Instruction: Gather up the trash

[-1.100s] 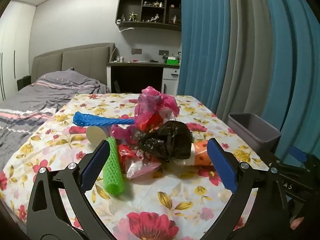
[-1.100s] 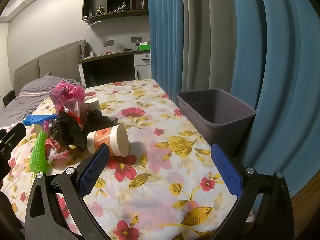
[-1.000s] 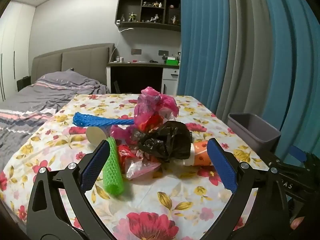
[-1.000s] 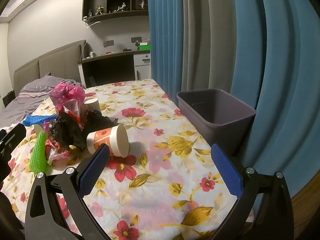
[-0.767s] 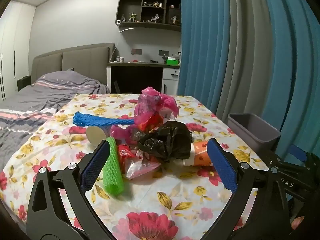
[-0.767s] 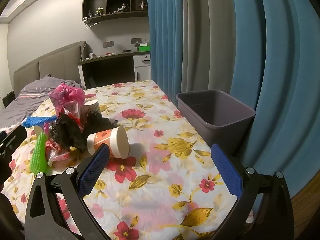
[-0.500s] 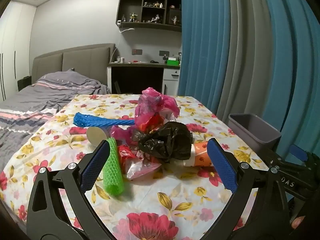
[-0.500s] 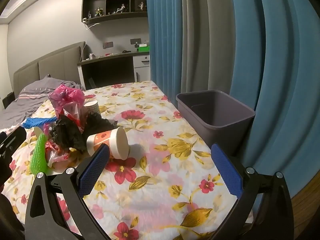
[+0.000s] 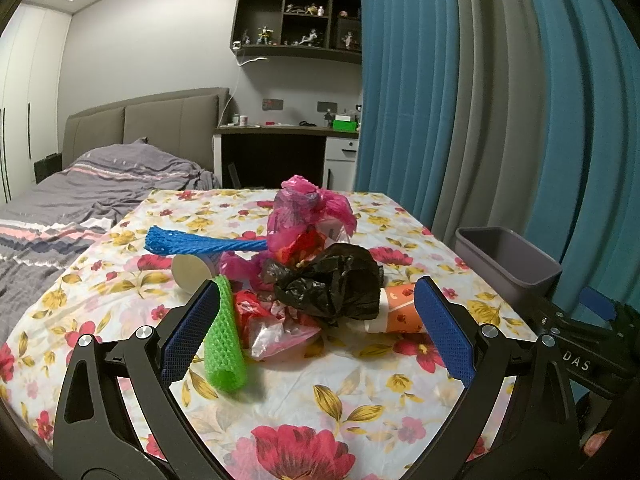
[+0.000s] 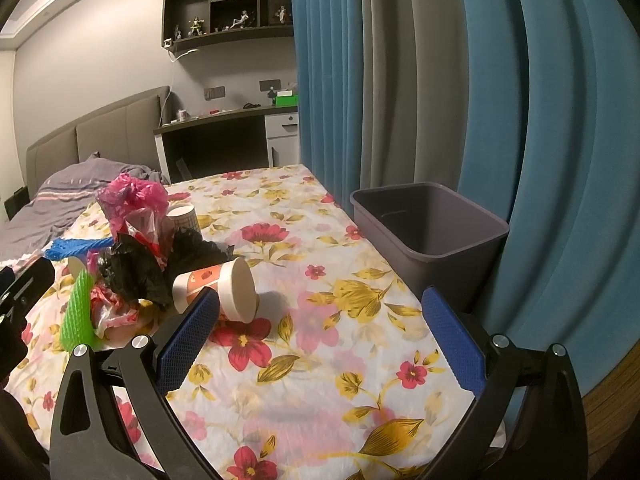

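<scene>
Trash pile on floral surface (image 9: 360,412), both grippers empty.
L gripper (image 9: 316,328) & R gripper (image 10: 316,340) jaws wide apart; black bag (image 9: 332,284), orange paper cup (image 10: 216,284), green foam net (image 9: 224,344) heaped mid-surface; grey bin (image 10: 432,232) at right edge.

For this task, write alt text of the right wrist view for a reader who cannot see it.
An open right hand-held gripper hovers over a floral tablecloth, facing a tipped orange paper cup beside a trash pile. An empty grey bin stands to the right, before blue curtains.

Dim warm indoor light, sharp focus, strong fisheye bending and dark corners.
</scene>
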A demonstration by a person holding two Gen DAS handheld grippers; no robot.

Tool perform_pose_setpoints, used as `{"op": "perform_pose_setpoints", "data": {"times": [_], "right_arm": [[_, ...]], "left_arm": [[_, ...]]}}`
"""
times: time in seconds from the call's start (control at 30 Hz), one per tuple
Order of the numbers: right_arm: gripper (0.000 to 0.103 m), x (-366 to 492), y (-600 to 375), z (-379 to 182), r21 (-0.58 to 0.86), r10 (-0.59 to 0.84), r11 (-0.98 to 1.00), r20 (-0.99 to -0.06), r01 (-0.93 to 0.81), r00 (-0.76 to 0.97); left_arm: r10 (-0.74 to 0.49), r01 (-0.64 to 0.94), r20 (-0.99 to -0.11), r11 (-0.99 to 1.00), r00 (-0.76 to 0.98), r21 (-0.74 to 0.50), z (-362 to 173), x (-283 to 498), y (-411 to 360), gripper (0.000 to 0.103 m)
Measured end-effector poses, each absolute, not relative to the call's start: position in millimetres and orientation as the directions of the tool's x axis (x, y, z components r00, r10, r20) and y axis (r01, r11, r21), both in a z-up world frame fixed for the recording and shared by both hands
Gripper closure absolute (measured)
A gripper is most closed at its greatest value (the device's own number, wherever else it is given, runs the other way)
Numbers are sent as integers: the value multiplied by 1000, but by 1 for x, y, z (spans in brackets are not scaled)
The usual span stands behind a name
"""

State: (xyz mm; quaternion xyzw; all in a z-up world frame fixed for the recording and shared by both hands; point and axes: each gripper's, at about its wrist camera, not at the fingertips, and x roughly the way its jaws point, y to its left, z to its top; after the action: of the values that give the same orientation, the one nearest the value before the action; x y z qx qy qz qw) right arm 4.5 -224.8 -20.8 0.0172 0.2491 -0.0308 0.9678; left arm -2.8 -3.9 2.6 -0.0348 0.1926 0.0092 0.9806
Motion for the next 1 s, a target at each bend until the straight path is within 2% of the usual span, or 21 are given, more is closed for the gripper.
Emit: {"op": "perform_pose_setpoints", "data": {"times": [1.0], "right_arm": [[5,5,-224,-20,29,-40,998,-473,61,880]], "left_arm": [[1,-29,-380,997,925,-67,2,-2,-4,7]]}}
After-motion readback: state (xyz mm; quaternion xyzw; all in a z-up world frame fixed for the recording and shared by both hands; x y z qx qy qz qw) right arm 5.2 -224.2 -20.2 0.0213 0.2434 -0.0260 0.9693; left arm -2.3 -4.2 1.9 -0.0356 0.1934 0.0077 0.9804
